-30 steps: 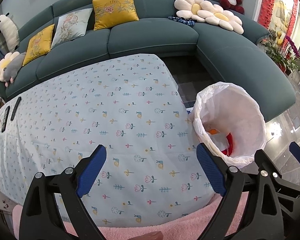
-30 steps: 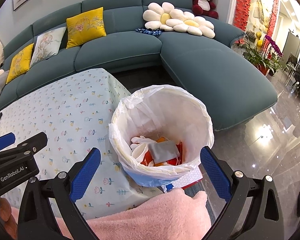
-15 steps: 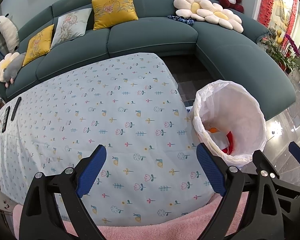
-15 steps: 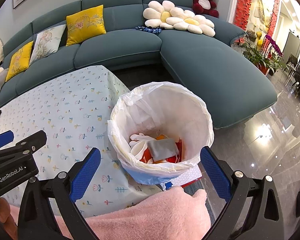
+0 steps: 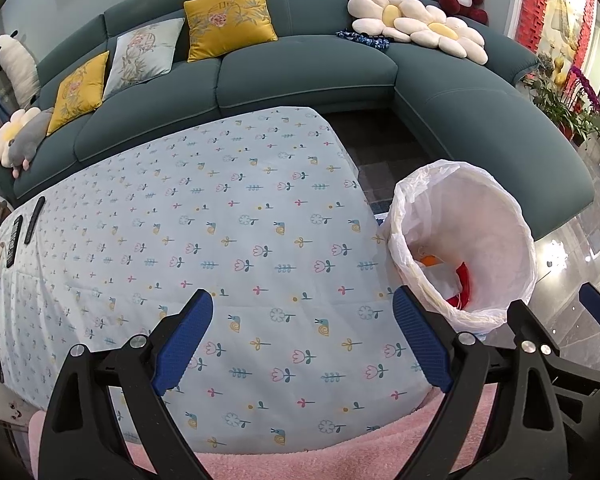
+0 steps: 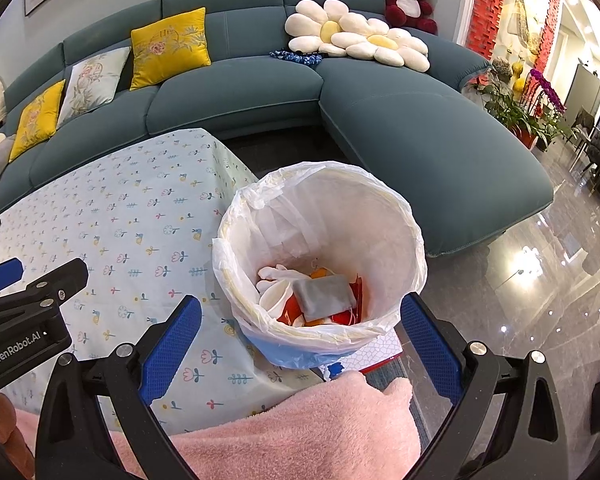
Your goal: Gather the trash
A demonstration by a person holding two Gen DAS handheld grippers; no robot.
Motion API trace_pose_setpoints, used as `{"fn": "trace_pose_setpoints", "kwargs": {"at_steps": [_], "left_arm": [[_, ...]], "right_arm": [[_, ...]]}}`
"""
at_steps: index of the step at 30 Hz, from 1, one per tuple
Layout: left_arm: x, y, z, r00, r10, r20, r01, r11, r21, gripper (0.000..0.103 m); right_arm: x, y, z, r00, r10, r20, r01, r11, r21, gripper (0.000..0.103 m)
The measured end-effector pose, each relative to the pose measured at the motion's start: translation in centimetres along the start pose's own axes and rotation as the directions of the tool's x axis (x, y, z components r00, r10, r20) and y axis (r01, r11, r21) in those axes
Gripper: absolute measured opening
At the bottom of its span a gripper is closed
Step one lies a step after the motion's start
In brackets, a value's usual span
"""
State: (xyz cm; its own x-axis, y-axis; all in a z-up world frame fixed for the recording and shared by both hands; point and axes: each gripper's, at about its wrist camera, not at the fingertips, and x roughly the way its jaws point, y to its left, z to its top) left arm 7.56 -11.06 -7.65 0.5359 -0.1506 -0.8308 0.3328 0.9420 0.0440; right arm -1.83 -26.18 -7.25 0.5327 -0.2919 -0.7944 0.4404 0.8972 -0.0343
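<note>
Bin [image 6: 414, 240] beside table [image 6: 112, 208] holds grey pouch [image 6: 324, 296] and red wrappers [image 6: 290, 312].

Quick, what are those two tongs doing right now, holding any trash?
Left tongs: open, holding nothing, over the tablecloth.
Right tongs: open, holding nothing, by the trash bin.

Black gripper frames with silver screws, blue ribbed jaws, fluffy pink clothing [image 6: 300, 436]

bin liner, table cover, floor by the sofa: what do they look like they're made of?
Bin liner: thin translucent white plastic film, going by its crinkles and the way it folds over the rim. Table cover: matte printed fabric, probably cotton, with soft creases at the edges. Floor: glossy polished stone or tile, showing lamp reflections.
</note>
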Motion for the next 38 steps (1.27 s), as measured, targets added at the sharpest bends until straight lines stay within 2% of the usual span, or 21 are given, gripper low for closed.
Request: {"fn": "trace_pose_setpoints", "kwargs": {"at_steps": [38], "left_arm": [[0.56,0.13,-0.42,1.000,-0.012,-0.022,0.012,1.000,0.021,0.087]], "right_arm": [[0.40,-0.65,-0.42,1.000,-0.007,-0.014,0.007,1.000,0.017,0.096]]}}
